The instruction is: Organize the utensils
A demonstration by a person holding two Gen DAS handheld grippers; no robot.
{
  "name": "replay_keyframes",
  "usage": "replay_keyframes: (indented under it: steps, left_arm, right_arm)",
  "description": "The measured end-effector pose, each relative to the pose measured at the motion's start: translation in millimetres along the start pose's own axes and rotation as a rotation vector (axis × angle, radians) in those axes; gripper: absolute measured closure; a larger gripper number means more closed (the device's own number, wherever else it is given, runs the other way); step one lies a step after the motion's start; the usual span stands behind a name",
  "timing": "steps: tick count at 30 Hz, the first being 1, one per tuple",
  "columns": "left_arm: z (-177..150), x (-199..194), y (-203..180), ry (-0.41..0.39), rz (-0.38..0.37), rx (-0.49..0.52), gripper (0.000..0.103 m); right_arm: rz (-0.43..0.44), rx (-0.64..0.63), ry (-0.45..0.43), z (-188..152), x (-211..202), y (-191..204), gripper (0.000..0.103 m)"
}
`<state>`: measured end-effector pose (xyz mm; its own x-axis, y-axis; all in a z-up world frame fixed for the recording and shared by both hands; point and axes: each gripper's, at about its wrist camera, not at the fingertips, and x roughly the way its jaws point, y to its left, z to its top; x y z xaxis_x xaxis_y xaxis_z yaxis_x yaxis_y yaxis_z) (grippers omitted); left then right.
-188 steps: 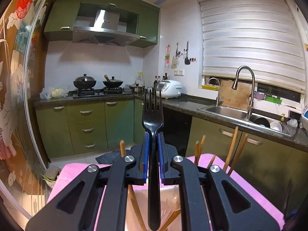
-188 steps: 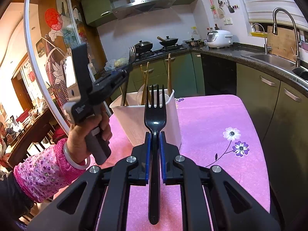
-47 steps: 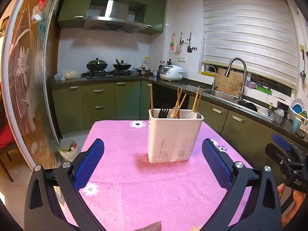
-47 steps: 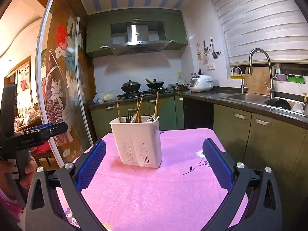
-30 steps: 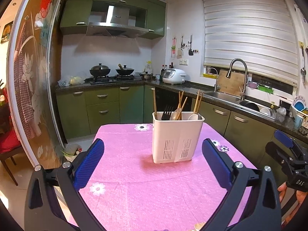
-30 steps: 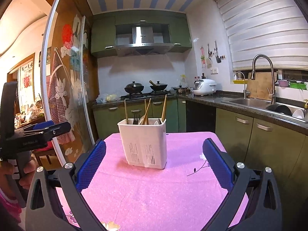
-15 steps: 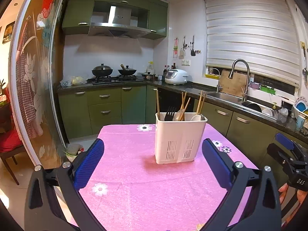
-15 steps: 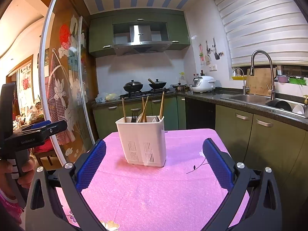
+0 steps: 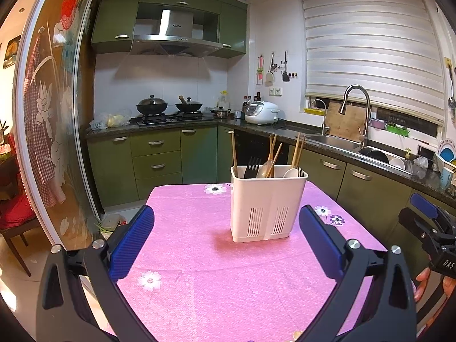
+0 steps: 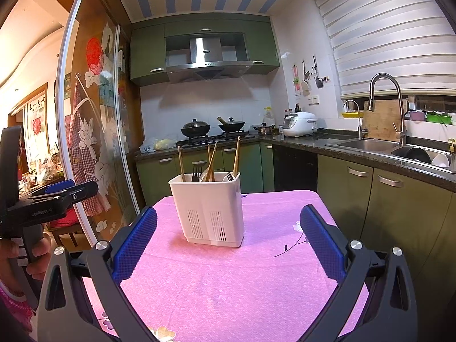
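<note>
Our left gripper (image 9: 228, 239) has its jaws spread wide with nothing between the blue pads (image 9: 132, 238), and our right gripper (image 10: 228, 239) is the same, wide and empty. We judge both are held back and level like this because there is nothing left to carry: no loose utensil shows on the pink tablecloth (image 9: 228, 285) in either view.

Just beyond both sets of jaws, well apart from them, stands the white utensil caddy (image 9: 268, 205), upright near the middle of the table. In it we see a black fork (image 9: 252, 167), wooden chopsticks (image 9: 234, 151) leaning at various angles, and a pale spoon (image 9: 291, 172) (a second fork's tines seem to peek beside the spoon, though they are small). Handles go down and heads up, which keeps everything standing in its slots; the task looks finished, or very nearly.

As for writing: the right gripper's body, seen at the left view's edge, reads "DAS" (image 9: 447, 263), and the left gripper's body in the right view reads "GenRobot.AI" (image 10: 41, 212). The range hood (image 10: 206, 59) carries a badge too small to read.
</note>
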<state>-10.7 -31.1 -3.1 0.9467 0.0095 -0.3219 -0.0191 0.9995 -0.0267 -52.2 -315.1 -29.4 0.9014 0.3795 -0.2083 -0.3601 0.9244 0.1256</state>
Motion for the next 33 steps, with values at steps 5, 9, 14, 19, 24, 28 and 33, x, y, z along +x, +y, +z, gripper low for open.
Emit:
replay_keyframes:
  steps: [5,9,14,19,24,28,33]
  left_arm:
    - [0.2,0.0,0.0,0.0,0.0,0.001,0.006]
    - [0.1,0.0,-0.1,0.0,-0.001,0.0,0.006]
    - [0.3,0.1,-0.3,0.001,0.001,0.002,0.006]
    - [0.5,0.0,0.0,0.001,-0.001,0.001,0.006]
    - [0.6,0.1,-0.2,0.002,-0.001,0.002,0.006]
    - [-0.5,0.7,0.3,0.004,0.002,0.003,0.006]
    - [-1.3,1.3,1.6,0.005,0.003,0.006,0.006]
  right_arm:
    - [0.0,0.001,0.0,-0.1,0.0,-0.2,0.004]
    - [0.001,0.002,0.001,-0.1,0.6,-0.7,0.004]
    - [0.0,0.002,0.001,-0.2,0.3,-0.5,0.004]
    - [-0.001,0.001,0.001,-0.2,0.4,-0.5,0.004]
    - [0.0,0.007,0.001,-1.7,-0.1,-1.2,0.004]
    - [0.0,0.007,0.001,-1.6,-0.2,-1.3,0.004]
    - [0.001,0.008,0.0,-1.6,-0.2,-1.6,0.004]
